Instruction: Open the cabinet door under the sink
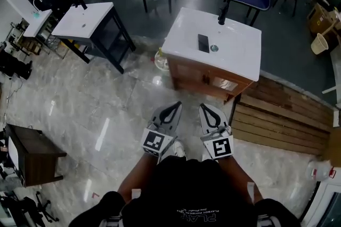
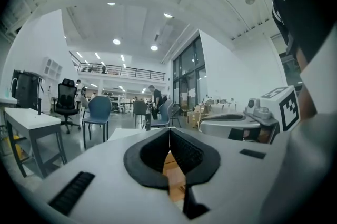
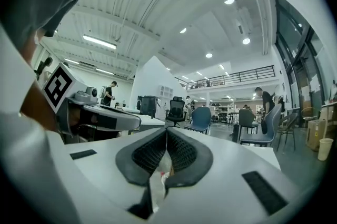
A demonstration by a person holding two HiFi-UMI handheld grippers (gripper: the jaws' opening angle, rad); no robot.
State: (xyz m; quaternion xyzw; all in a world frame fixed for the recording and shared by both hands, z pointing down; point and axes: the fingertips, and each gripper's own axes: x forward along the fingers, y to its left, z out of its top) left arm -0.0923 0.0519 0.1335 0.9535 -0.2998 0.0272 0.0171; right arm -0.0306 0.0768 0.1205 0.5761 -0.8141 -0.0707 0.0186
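Cabinet door [image 1: 195,74]: looks closed, in wooden cabinet under white sink [image 1: 235,51], ahead, well apart from grippers. Left gripper [image 1: 176,107], right gripper [image 1: 205,108]: jaws together, empty, side by side, aimed at cabinet, probably for approach.

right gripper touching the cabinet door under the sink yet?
Apart. The head view shows the right gripper, fingers shut, held short of the cabinet door, with a strip of floor visible between them.
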